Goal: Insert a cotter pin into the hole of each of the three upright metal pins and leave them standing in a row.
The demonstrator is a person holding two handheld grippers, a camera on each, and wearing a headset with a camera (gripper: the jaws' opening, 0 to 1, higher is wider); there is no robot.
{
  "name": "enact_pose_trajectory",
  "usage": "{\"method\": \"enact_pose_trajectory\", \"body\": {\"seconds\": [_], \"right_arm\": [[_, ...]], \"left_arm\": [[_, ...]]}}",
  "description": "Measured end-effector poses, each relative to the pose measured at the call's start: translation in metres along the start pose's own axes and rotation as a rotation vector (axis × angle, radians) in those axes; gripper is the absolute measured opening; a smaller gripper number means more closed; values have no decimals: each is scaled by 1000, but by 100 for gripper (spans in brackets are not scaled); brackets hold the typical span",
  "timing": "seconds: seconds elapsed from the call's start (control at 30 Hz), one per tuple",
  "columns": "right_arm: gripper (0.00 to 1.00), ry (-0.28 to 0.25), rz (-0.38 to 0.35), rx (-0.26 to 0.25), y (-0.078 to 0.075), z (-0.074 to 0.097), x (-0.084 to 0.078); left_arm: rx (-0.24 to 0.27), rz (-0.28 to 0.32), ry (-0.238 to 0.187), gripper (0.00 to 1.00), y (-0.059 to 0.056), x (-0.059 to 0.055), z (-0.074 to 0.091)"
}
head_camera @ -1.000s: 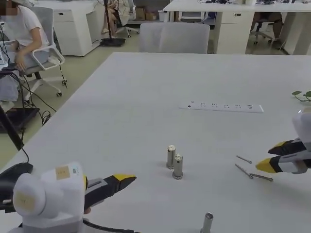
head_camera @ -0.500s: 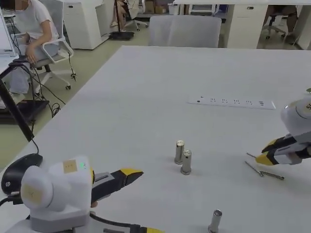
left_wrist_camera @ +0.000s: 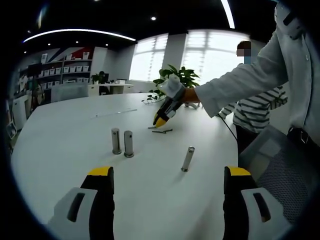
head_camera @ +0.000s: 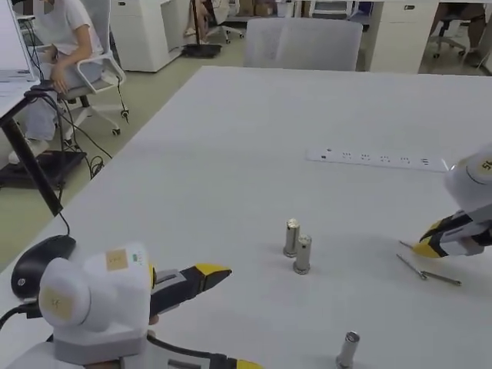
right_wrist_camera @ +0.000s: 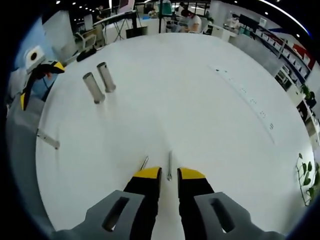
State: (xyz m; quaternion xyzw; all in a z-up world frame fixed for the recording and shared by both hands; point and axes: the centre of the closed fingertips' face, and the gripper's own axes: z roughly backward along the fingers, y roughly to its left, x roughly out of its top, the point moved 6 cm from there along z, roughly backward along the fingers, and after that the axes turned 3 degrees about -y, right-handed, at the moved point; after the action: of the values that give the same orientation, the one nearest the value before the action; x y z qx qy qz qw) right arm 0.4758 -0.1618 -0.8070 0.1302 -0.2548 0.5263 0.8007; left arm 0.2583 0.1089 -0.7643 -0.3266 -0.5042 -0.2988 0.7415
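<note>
Head view: the left gripper (head_camera: 219, 273) lies nearest, at the lower left. It has a white body and black jaws tipped in yellow. In the left gripper view its jaws are seen spread wide over the white table (head_camera: 231, 154). Two tan stickers are carried on the white body; any print on them is too small to be read.

Just beyond, near the bottom edge, the lone metal pin (head_camera: 348, 348) stands on the table, well apart from the other two. It is seen as a short, silvery cylinder with a rounded top. Farther on, the front paired pin (head_camera: 303, 254) and the rear paired pin (head_camera: 291, 237) stand upright just beside each other and have the same form. Cross holes cannot be made out.

To the right, the right gripper (head_camera: 421, 247) is angled down to the table beside the thin cotter pins (head_camera: 411, 267). In the right gripper view its jaws are drawn close, with a narrow gap between them. The centre cotter pin (right_wrist_camera: 170, 166) lies in line with that gap, at the tips, and the side cotter pin (right_wrist_camera: 144, 162) lies by one tip. Contact cannot be determined. Dark characters on the housing are not legible.

Beyond are seen a white power strip (head_camera: 380, 160), a grey chair (head_camera: 304, 44) and a seated person (head_camera: 61, 31).
</note>
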Motion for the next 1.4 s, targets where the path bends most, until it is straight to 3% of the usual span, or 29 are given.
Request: {"method": "enact_pose_trajectory", "body": {"seconds": [0.83, 1.2, 1.4], "right_arm": [[9, 46, 44, 8, -2, -7, 0], [5, 61, 108, 7, -1, -7, 2], [4, 77, 201, 8, 1, -7, 3]], "left_arm": [[11, 2, -4, 90, 2, -1, 4], [11, 6, -4, 90, 3, -1, 4], [11, 8, -6, 89, 3, -1, 4]]}}
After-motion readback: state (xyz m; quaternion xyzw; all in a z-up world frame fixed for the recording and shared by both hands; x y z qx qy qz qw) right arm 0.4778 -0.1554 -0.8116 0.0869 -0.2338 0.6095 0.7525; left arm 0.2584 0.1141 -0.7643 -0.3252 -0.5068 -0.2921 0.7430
